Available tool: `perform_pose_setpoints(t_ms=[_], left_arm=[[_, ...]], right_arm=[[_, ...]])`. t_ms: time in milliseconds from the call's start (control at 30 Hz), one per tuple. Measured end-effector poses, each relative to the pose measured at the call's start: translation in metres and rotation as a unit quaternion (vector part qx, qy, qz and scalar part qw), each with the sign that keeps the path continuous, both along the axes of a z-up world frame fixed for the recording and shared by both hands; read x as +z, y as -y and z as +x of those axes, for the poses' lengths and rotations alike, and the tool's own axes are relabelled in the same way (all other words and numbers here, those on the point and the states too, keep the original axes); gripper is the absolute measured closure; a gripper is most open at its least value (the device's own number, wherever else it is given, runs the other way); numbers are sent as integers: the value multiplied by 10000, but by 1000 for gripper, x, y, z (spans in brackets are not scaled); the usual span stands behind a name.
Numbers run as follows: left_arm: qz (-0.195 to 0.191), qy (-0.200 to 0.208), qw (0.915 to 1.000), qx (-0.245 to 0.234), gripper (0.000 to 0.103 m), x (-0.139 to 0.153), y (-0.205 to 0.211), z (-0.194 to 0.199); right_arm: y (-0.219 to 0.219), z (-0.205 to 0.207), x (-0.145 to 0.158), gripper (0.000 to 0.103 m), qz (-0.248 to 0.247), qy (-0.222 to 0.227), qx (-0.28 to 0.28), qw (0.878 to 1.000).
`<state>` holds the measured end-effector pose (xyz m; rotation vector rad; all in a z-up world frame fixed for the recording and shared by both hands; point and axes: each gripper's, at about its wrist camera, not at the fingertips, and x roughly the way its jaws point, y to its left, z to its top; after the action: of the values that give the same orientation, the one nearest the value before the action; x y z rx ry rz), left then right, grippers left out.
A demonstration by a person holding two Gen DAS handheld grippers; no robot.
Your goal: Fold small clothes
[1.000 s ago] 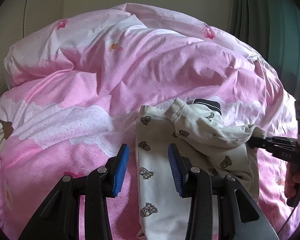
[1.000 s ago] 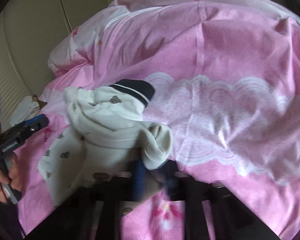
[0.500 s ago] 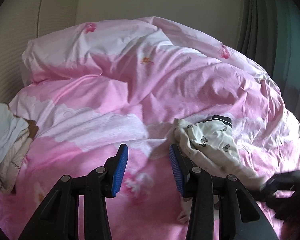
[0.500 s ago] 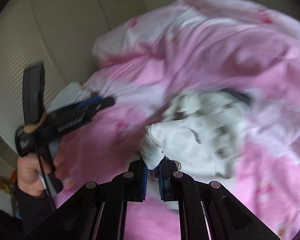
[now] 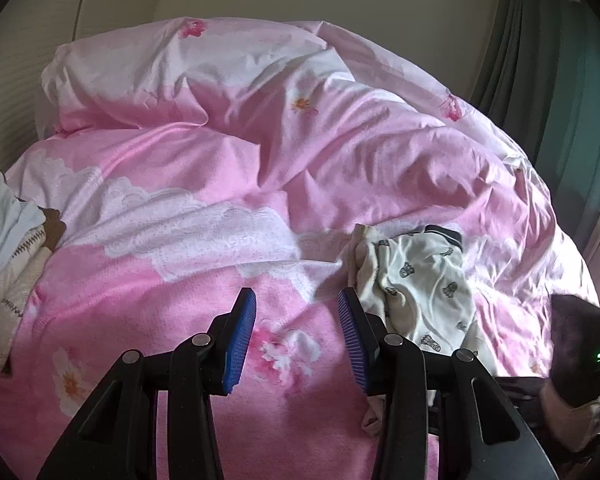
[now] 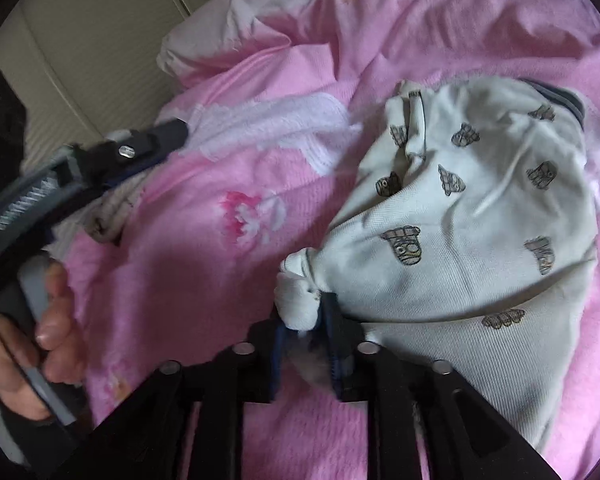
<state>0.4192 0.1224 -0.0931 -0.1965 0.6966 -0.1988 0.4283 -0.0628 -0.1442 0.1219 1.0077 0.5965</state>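
Cream baby garment printed with small dark bear motifs and trimmed with a navy striped cuff [image 6: 472,216], lying bunched on the pink floral quilt of the bed [image 5: 204,292]. One second earlier the garment lay partly spread directly ahead of the left gripper [image 5: 296,340]; it now sits as a crumpled heap to the right of that gripper, just beyond its right finger, having been dragged rightward and toward the person. The right gripper [image 6: 304,344] is closed tightly on a ribbed white cuff at the near left corner of the garment, the rest of the cloth trailing away to the far right. The left gripper stands wide open with nothing between its blue pads [image 5: 240,340], poised over bare quilt; the person's left hand [image 6: 40,320] grips its handle at the left of the right wrist view. The shift suggests repositioning rather than folding: no fold is yet formed, and the cloth probably needs flattening first. A separate pile of white and beige clothes [image 5: 8,260] rests at the far left edge of the bed.
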Motion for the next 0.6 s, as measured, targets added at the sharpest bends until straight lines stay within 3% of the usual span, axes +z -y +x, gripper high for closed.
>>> perform_pose_setpoints(t_ms=[100,233,367,600], left_arm=[[21,75,9998,-200,61,5,17,-3],[51,146,9989,-444,61,11,45,-9],[64,119,9987,-491,61,12,68,-13],[-43,-47,9994,-326,61,-5,74,-5]], right_arm=[[10,-10,24,59,-4,198,-3,9998],[33,-9,58,58,-55,497,-31,9987],[45,37,79,58,-516,783,-122,9955],[18,121,64,58,-1289,841,534,9866]])
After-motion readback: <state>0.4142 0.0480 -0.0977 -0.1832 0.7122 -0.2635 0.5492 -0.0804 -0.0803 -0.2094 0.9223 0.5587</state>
